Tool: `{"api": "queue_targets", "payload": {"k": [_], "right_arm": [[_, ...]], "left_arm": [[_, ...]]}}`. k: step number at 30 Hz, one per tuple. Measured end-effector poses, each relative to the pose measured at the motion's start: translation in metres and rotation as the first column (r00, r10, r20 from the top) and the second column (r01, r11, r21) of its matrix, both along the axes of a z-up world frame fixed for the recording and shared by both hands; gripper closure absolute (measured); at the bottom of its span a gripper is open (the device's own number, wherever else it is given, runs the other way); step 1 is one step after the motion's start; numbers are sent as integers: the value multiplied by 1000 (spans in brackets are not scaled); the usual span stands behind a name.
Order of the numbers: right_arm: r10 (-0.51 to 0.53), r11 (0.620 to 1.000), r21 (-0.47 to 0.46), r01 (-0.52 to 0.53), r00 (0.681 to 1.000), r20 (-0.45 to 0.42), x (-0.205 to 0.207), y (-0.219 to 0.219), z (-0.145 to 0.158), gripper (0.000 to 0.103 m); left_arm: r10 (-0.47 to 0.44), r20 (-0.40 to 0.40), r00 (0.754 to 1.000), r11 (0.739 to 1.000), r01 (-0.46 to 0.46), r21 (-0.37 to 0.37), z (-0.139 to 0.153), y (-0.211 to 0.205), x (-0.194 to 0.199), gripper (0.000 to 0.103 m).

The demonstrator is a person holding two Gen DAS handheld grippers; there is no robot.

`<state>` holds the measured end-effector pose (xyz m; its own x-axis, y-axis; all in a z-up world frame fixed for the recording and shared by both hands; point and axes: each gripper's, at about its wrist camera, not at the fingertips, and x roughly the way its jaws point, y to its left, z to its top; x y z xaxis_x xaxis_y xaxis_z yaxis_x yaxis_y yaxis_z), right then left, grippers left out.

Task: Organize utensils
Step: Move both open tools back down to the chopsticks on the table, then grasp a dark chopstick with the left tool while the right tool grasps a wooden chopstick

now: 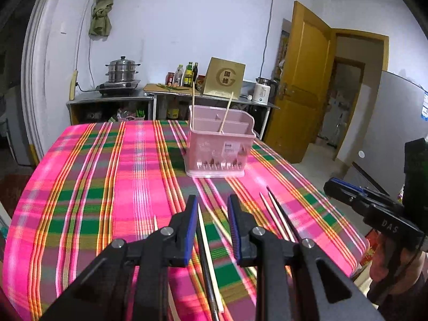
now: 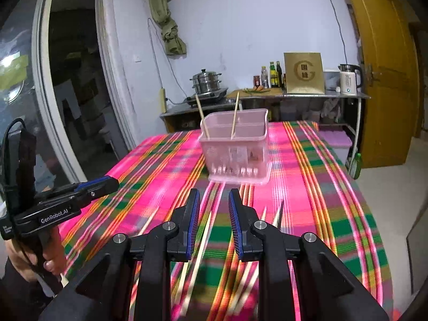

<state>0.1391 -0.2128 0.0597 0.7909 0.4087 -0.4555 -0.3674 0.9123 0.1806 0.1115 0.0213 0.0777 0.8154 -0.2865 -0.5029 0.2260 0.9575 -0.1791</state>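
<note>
A pink divided utensil holder (image 1: 219,147) (image 2: 238,149) stands on the plaid tablecloth (image 1: 120,187). Two pale chopsticks (image 1: 227,112) (image 2: 235,112) lean upright inside it. Several more chopsticks lie loose on the cloth nearer me: a pale one (image 1: 206,240) beside a dark one (image 1: 210,281), and others to the right (image 1: 278,214). They look blurred in the right wrist view (image 2: 200,246). My left gripper (image 1: 211,200) hovers open above the pale and dark pair, gripping nothing. My right gripper (image 2: 214,194) is open over the blurred sticks, short of the holder.
Behind the table runs a metal counter with a steamer pot (image 1: 122,72), bottles (image 1: 188,73), a gold box (image 1: 224,78) and a white kettle (image 1: 263,89). A yellow door (image 1: 302,85) stands open at the right. The table's right edge (image 1: 355,240) drops to the floor.
</note>
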Motion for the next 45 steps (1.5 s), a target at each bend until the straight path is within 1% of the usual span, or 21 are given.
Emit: {"api": "queue_targets", "payload": {"k": [6,9,18,29,37,45], "right_arm": [[-2,1000,0,2,999,-36,-22,-8,-20,80],[0,1000,-6,0,999,-54,-25,-9,-28,80],[0,1000,-12,-1,997,-75,-21,-6,-37,80],[20,999,-43,-25,993,-120,5,13,-49,80],[24,996,-80,-39,982,-186,36,34,-66,80],[37,995,-82,-56,977,-211,52,46,-75,80]], "left_arm": [[6,-49,999,1000,-6,-15,-25,4,-21,79],[9,-64,998,1000,-9,-2,-33,3,-25,79],[-7,-99,995,1000,7,8,-44,-2,-17,79],[-2,-163,987,998,11,54,-55,-6,31,79],[-3,-279,960,993,36,113,-78,-14,81,78],[-8,-347,938,994,45,99,-93,-17,115,78]]}}
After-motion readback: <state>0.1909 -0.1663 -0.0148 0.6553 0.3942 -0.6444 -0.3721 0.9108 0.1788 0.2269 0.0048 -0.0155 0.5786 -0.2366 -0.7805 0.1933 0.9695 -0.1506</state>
